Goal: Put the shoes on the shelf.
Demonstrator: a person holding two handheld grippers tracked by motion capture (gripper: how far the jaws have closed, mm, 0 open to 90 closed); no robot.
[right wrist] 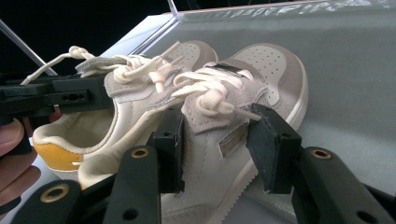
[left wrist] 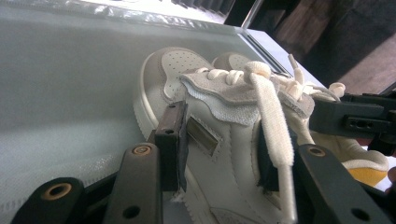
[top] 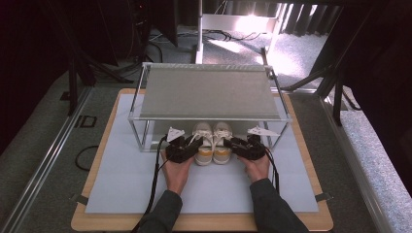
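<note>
- The left gripper (top: 186,145) has its fingers (left wrist: 171,144) clenched on the left shoe (left wrist: 219,140): one pad presses the outer side of the shoe, the other sits inside the opening, with a flat lace (left wrist: 275,126) hanging down across it.
- The right gripper (top: 243,147) grasps the right shoe (right wrist: 229,135) the same way, its fingers (right wrist: 273,147) clamped on the side wall just below the knotted laces.
- Both shoes stand side by side between the two grippers, touching each other, toes pointing away from the hands and in under the low shelf (top: 209,92).
- The shoes are cream and grey with perforated toe caps; a yellow heel patch (right wrist: 56,156) shows on the left shoe, near the far gripper in the right gripper view.
- They rest on the pale mat (top: 121,179) that covers the counter (top: 97,224), at the front edge of the shelf frame.
- The left hand (top: 176,172) and right hand (top: 256,167) lie behind the grippers, sleeves coming in from the near edge.
</note>
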